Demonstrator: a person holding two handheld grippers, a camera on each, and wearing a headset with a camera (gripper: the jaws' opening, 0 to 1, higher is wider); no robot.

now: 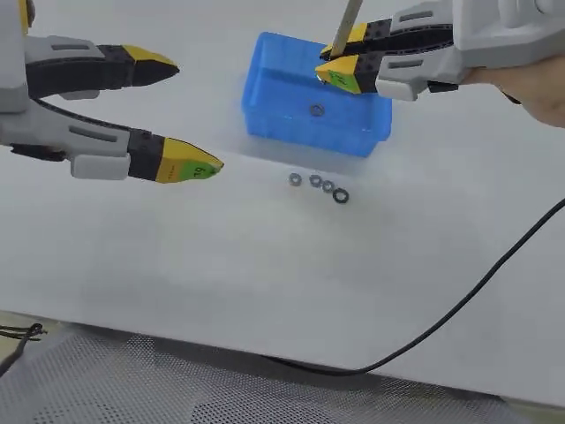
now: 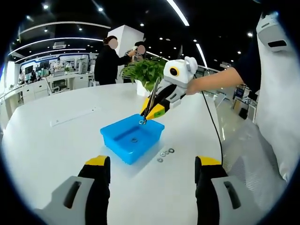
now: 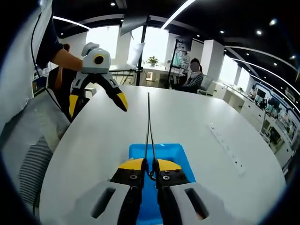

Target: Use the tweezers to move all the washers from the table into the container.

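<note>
My right gripper is closed on the tweezers. Its two jaws press together on the handle, and the tweezers stand out forward between them. I hold it over the blue container, near the far right corner of it. The tips of the tweezers point down at the container's opening. In the left gripper view there is something small at the tips, but I cannot tell what it is.

One washer lies flat on the bottom of the container. Four more washers lie on the white table in a short row, just beside the near wall of the container and not touching it.

My left gripper is open, with the jaws wide apart and nothing between them. It hangs above the table on the left, well apart from the container and the washers.

A black cable runs over the table on the right side.
</note>
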